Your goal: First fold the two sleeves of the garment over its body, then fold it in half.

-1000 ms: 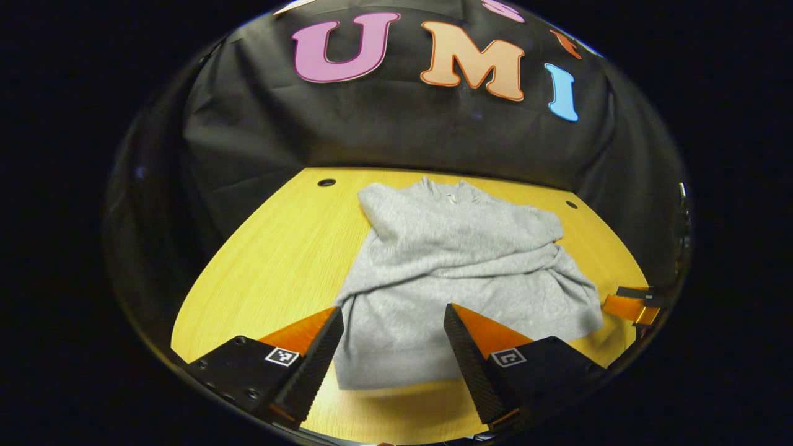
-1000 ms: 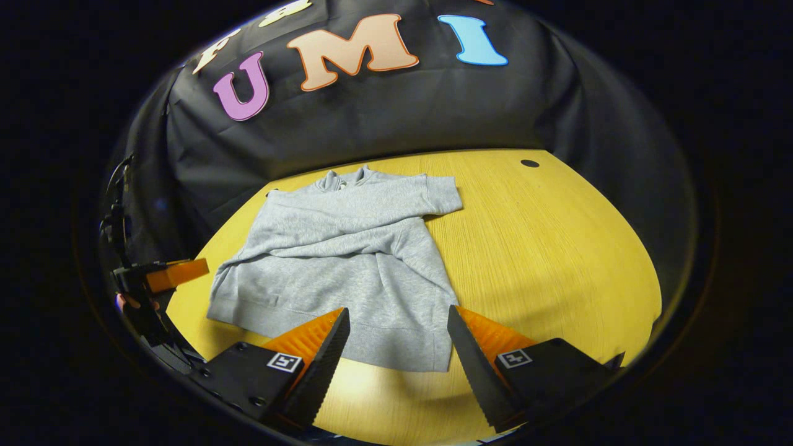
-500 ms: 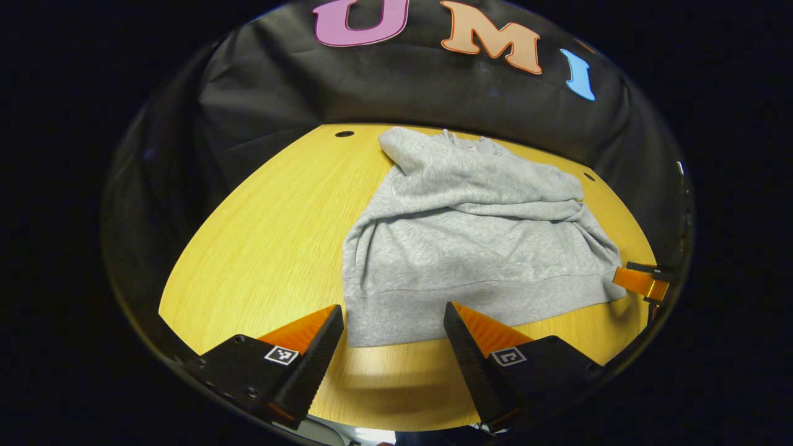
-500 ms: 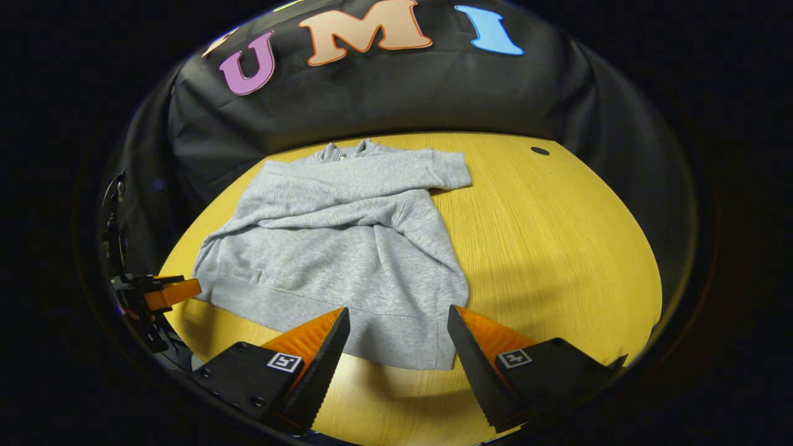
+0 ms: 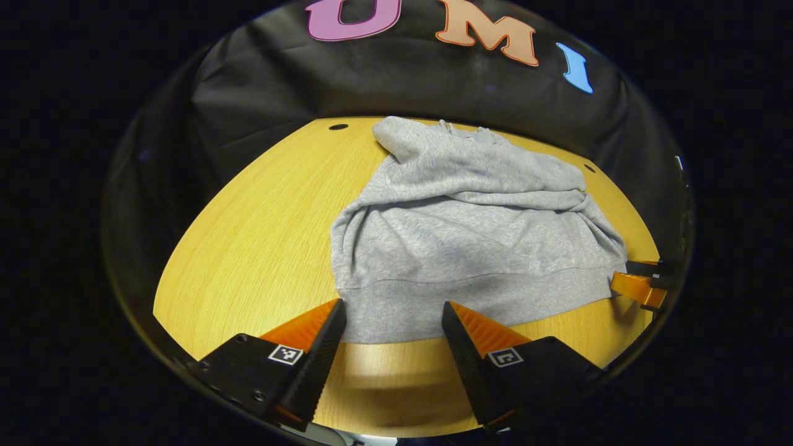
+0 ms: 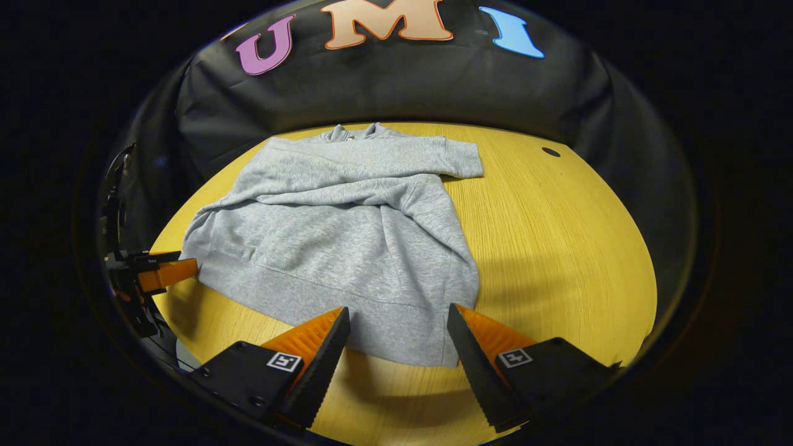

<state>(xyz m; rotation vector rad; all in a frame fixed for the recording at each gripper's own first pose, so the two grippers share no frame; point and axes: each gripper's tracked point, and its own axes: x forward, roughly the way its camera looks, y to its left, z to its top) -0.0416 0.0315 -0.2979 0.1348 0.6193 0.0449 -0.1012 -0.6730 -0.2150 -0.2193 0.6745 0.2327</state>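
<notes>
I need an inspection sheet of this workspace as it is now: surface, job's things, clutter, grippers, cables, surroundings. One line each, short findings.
Surface: wooden table, with a round hole near the far edge.
Job's things: grey sweatshirt lies flat, both sleeves folded across its body, hem toward the grippers; not yet folded in half.
Clutter: nothing seen.
Grippers: left gripper with jaws open at one hem corner; right gripper with jaws open at the other hem corner. Neither holds the cloth.
Cables: nothing seen on the table.
Surroundings: black cloth wall behind the table.
</notes>
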